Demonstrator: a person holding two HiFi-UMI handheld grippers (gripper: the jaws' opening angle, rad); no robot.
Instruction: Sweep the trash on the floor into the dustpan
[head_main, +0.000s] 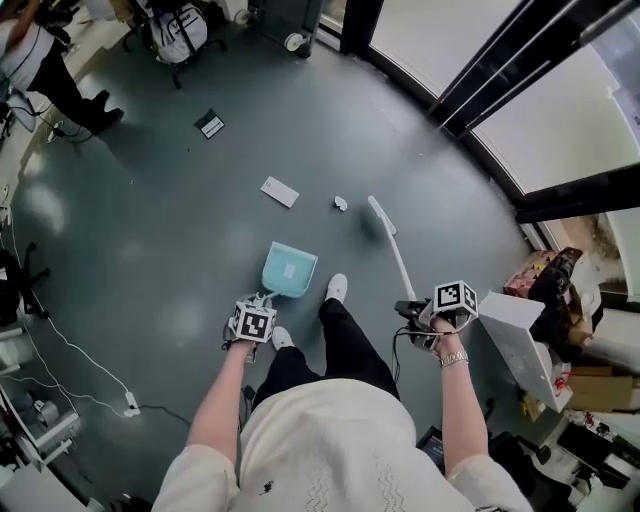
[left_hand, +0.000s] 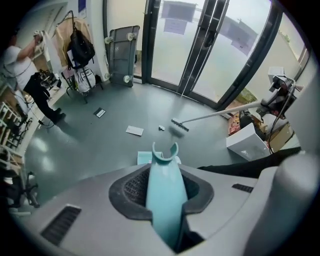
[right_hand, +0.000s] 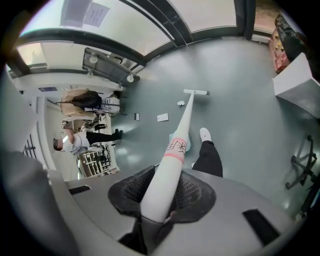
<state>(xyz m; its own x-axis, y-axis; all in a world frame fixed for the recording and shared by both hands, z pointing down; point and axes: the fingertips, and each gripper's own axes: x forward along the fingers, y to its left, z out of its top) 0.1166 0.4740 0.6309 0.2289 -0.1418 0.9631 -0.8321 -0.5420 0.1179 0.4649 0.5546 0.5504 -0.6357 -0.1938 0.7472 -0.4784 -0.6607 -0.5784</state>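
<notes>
Head view, looking steeply down onto a grey-green floor. The left gripper (head_main: 258, 305) is clenched on the handle of a pale turquoise plastic dustpan (head_main: 289, 270). The pan rests on the floor at 12 o'clock from that gripper, just beside the person's white shoe (head_main: 337, 288). In the left gripper view the handle (left_hand: 165, 195) runs straight out between the closed jaws.

The right gripper (head_main: 415, 312) is clamped on the upper end of a white broom (head_main: 397, 258). The stick slants away toward 11 o'clock, to the broom head (head_main: 380, 213) on the floor. The right gripper view shows the white stick (right_hand: 167, 170) pinched between the pads.

The trash lies apart from the pan:
- A small crumpled white scrap (head_main: 341, 204) is just beside the broom head, at its 9 o'clock.
- A flat white card (head_main: 280, 192) is at 12 o'clock from the dustpan.
- A dark card (head_main: 210, 124) is farther off, toward 11 o'clock.

Both tools look light and stiff. The long broom, held near its top, probably swings with little fine control at the head. The scrap should roll easily. The flat cards hug the floor and may slide under the bristles or stall at the pan's lip, so the lip likely needs pressing flat.
</notes>
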